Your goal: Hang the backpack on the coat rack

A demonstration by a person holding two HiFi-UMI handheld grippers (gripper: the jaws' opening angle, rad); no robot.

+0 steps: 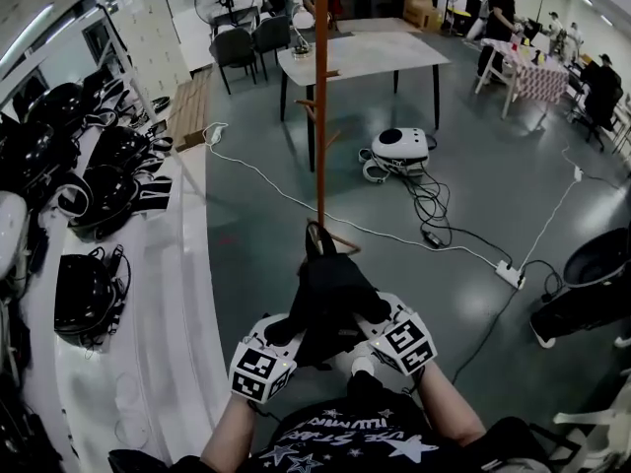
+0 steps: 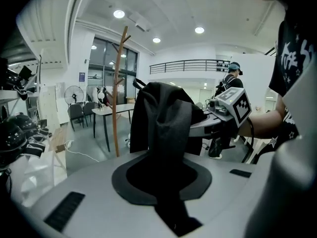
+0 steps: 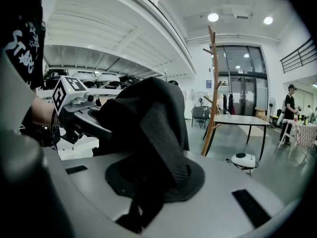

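A black backpack (image 1: 328, 299) hangs between my two grippers, held up in the air in front of me. My left gripper (image 1: 286, 331) is shut on one of its dark straps (image 2: 166, 133). My right gripper (image 1: 367, 323) is shut on the other, padded strap (image 3: 161, 133). The wooden coat rack (image 1: 320, 97) stands just beyond the backpack, a tall orange-brown pole with short pegs; it shows as the coat rack (image 2: 117, 93) left of the bag in the left gripper view, and as the coat rack (image 3: 213, 90) right of the bag in the right gripper view.
A white shelf unit (image 1: 148, 294) with black helmets and bags runs along my left. A grey table (image 1: 360, 55) with chairs stands behind the rack. A white robot vacuum (image 1: 399, 146), cables and a power strip (image 1: 510, 274) lie on the floor to the right. People stand at the far right.
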